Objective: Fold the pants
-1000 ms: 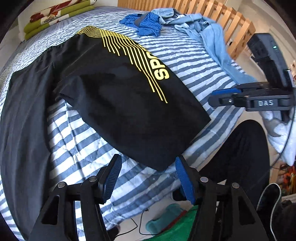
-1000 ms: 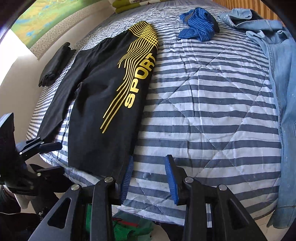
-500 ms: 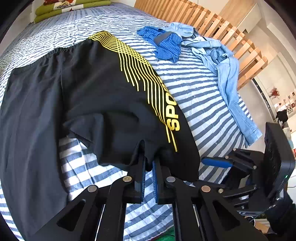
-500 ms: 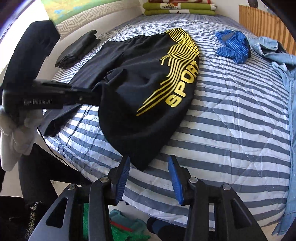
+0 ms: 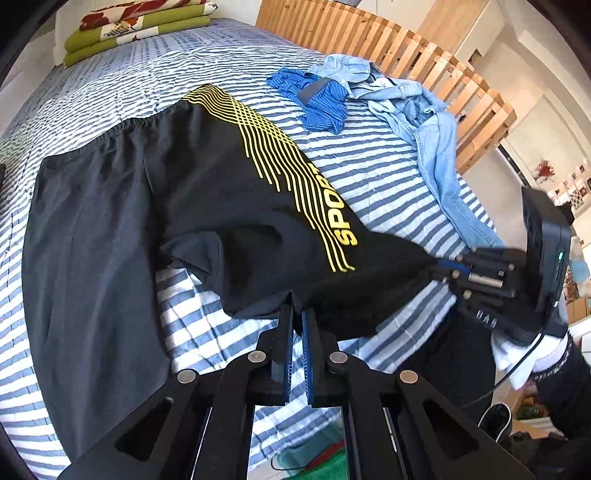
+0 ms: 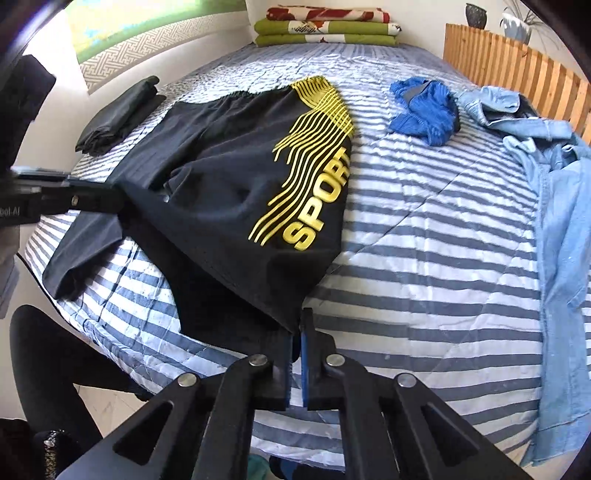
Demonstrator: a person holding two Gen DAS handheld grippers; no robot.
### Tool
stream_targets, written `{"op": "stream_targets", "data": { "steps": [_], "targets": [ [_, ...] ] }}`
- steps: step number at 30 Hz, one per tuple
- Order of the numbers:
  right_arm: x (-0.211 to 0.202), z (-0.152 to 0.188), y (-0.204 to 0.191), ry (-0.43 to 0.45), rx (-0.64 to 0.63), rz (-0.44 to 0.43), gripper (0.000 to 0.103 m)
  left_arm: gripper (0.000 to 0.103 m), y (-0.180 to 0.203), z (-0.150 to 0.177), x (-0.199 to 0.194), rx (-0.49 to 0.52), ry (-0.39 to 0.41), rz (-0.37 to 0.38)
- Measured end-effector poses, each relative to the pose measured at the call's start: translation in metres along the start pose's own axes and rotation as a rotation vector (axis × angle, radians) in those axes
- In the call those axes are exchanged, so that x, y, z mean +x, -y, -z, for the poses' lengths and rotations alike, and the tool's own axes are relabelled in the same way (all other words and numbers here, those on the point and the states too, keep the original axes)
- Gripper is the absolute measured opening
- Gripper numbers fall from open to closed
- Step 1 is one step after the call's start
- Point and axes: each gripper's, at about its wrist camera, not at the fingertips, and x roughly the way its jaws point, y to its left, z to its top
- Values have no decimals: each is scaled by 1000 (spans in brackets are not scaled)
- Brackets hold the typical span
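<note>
Black pants [image 5: 207,192] with yellow stripes and a "SPORT" print lie on the striped bed, waistband at the far end. My left gripper [image 5: 297,314] is shut on the hem of the printed leg, lifted off the bedding. My right gripper [image 6: 295,328] is shut on the same hem at its other corner, and it shows in the left wrist view [image 5: 439,266] pinching the cloth. The pants [image 6: 236,192] stretch taut between the two grippers. The other leg [image 5: 85,258] lies flat on the left.
A blue striped garment [image 6: 424,107] and a light denim shirt [image 6: 554,192] lie on the right of the bed [image 6: 424,258]. A folded black garment [image 6: 118,114] sits at the left edge. Folded green blankets [image 6: 325,29] rest at the head. A wooden slatted rail [image 5: 424,74] borders the bed.
Both grippers went from open near the bed's front edge to shut on the printed leg's hem, the left first, then the right. The hem is lifted and pulled taut.
</note>
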Motion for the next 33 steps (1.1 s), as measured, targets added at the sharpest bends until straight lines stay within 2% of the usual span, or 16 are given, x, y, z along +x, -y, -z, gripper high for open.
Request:
{"op": "stream_targets", "data": {
  "steps": [5,7,9,11,13,14,16,18,21,25,28,30,32,33],
  "targets": [
    [-59,-19,-3,110,-65,47,2,4,8,36,-17,10,-58,90],
    [-68,-21,-3,107,-85,69,2,7,13,50,-11,24,-99,112],
    [-60,-18,-2,53,-92,107,2,7,16,64,-1,38,-149,113],
    [-39,-8,1,-42,-126,154,3,7,13,72,3,40,-157,102],
    [-24,4,13,-141,-120,129,9,7,2,73,1,21,-147,91],
    [-24,8,19,-161,-102,97,10,7,-6,72,-1,6,-137,78],
    [-34,9,32,-154,-63,12,17,7,-29,63,-10,-47,-107,47],
    [-48,-3,44,-99,-16,-40,24,7,-57,50,-25,-110,-55,14],
    [-58,-35,53,-34,36,-79,26,11,-112,26,-52,-199,32,-91],
    [-50,-94,52,33,42,-70,28,32,-196,-15,-75,-329,96,-228],
    [-34,-144,41,53,31,-92,28,36,-254,-49,-75,-401,115,-288],
    [-18,-176,33,57,29,-117,28,49,-287,-74,-63,-440,118,-326],
    [0,-205,24,62,24,-116,28,58,-315,-99,-43,-458,121,-376],
    [11,-217,21,64,16,-105,28,58,-326,-109,-31,-460,114,-387]
  ]
}}
